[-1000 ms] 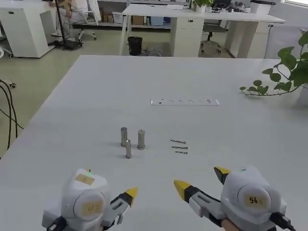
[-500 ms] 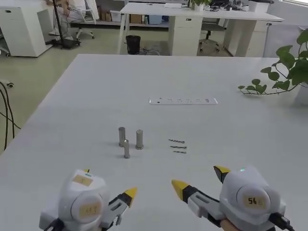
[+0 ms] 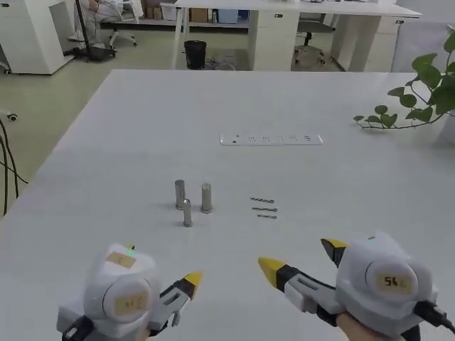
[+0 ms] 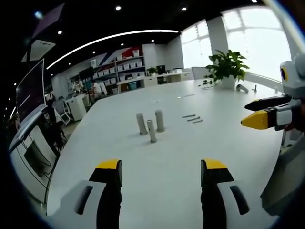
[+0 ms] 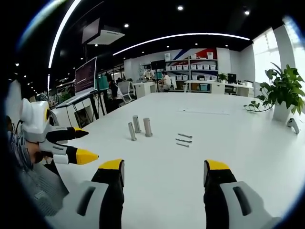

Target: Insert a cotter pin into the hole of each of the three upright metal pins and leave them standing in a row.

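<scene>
Three short upright metal pins (image 3: 187, 212) stand in a tight cluster at mid-table, seen also in the left gripper view (image 4: 152, 131) and the right gripper view (image 5: 137, 124). Three small cotter pins (image 3: 264, 209) lie side by side just right of them; they also show as cotter pins (image 4: 193, 118) and cotter pins (image 5: 183, 140) in the gripper views. My left gripper (image 3: 186, 284) hovers open near the table's front, left of centre, nothing between its jaws (image 4: 161, 167). My right gripper (image 3: 301, 258) is open too, front right, empty (image 5: 164, 166).
A white power strip (image 3: 270, 139) lies flat beyond the pins. A leafy potted plant (image 3: 419, 99) reaches in over the table's right edge. Bare white tabletop (image 3: 128, 156) surrounds the pins. Desks and chairs stand across the floor behind.
The head view has tipped down slightly. The pins and cotter pins lie where they were. Both grippers stay open and low at the front of the table.
</scene>
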